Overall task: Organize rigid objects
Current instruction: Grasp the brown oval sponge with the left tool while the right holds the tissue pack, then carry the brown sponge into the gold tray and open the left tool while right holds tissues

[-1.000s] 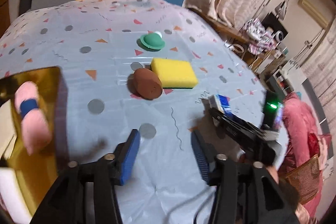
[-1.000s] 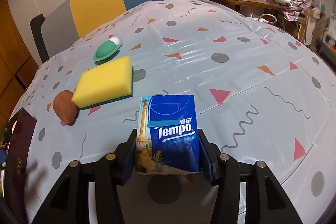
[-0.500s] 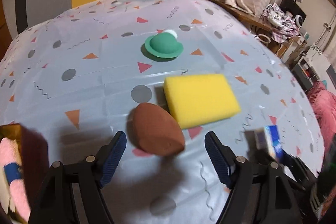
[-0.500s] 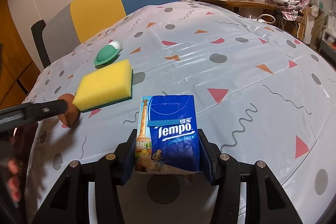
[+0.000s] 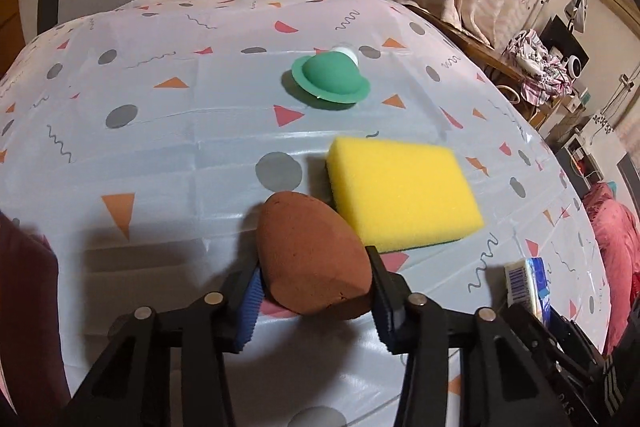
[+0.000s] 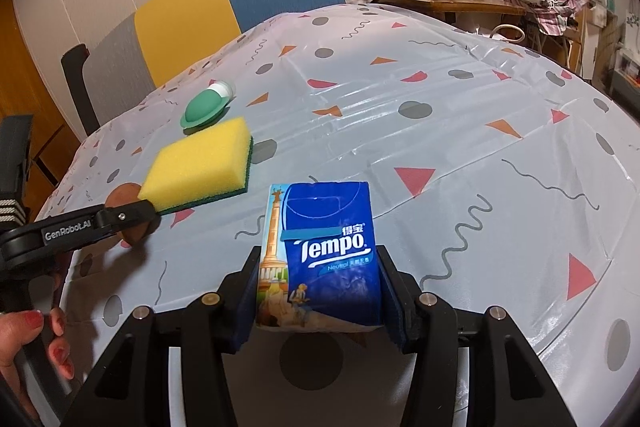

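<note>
Closing in since earlier, left gripper (image 5: 314,293) pinches brown egg-shaped sponge (image 5: 310,259); right gripper (image 6: 318,295) clamps "Tempo" tissue pack (image 6: 324,251).

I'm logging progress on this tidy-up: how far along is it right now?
Nothing looks visibly put away in these views. In hand: the right claw grips the Tempo tissue pack, and the left claw has its pads on either side of the brown egg-shaped object. Left on the table: the yellow sponge and the green dome-shaped item.
</note>
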